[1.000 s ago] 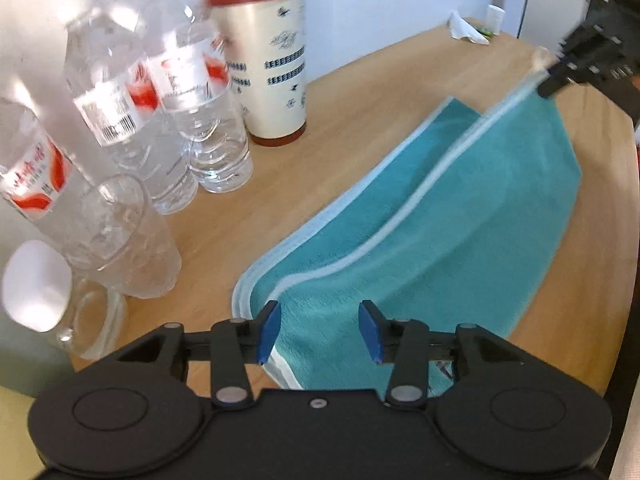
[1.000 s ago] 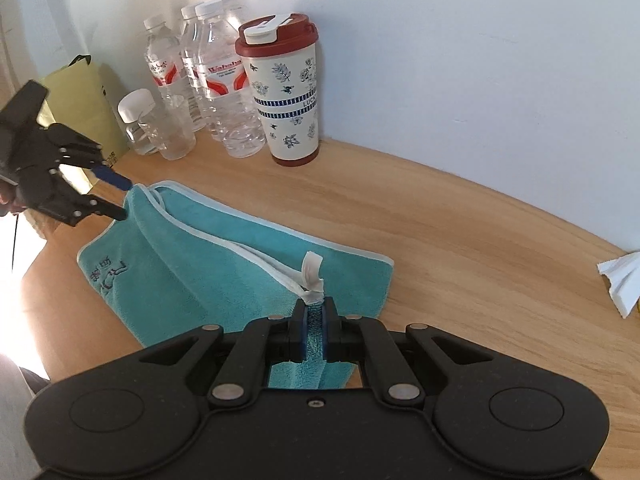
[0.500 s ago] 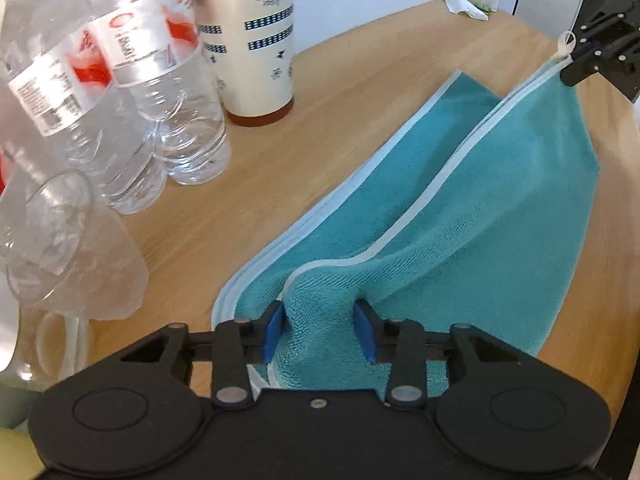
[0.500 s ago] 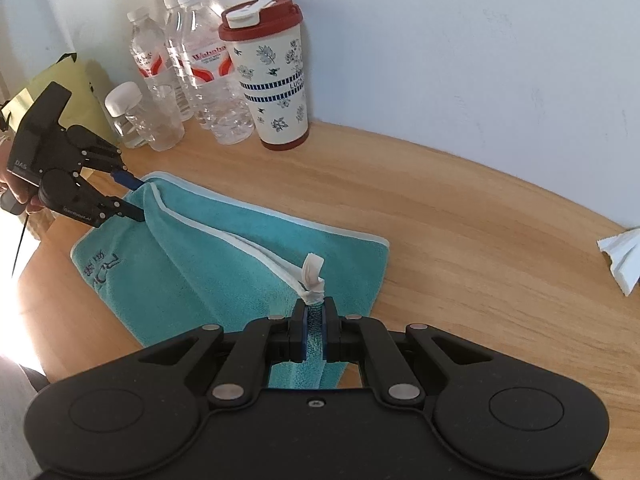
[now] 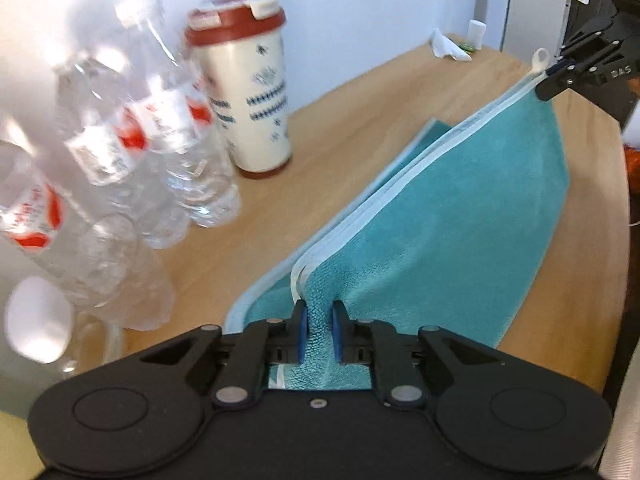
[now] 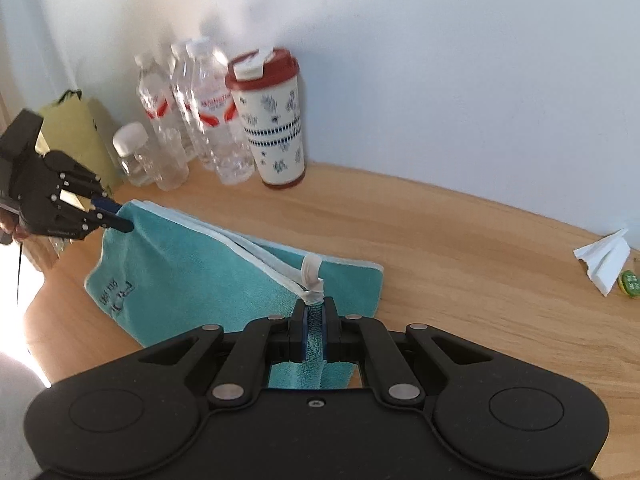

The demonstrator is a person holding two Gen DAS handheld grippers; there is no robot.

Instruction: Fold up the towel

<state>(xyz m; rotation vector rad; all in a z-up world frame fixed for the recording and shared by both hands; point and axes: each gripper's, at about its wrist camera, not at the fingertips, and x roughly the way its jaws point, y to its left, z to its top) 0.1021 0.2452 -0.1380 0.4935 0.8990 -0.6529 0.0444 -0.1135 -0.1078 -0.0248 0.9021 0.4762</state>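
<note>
Teal towel (image 5: pixel 460 216) being held raised off table (image 6: pixel 460 240), left gripper (image 5: pixel 319 330) and right gripper (image 6: pixel 315 330) each being kept clamped on a corner.

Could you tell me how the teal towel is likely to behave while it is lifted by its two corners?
Probably floppy: the teal towel sags between the left gripper and the right gripper, with its lower part draped on the wooden table. It looks light for its size, hanging from two small pinches. The terry surface seems unlikely to slip from the shut fingers.
</note>
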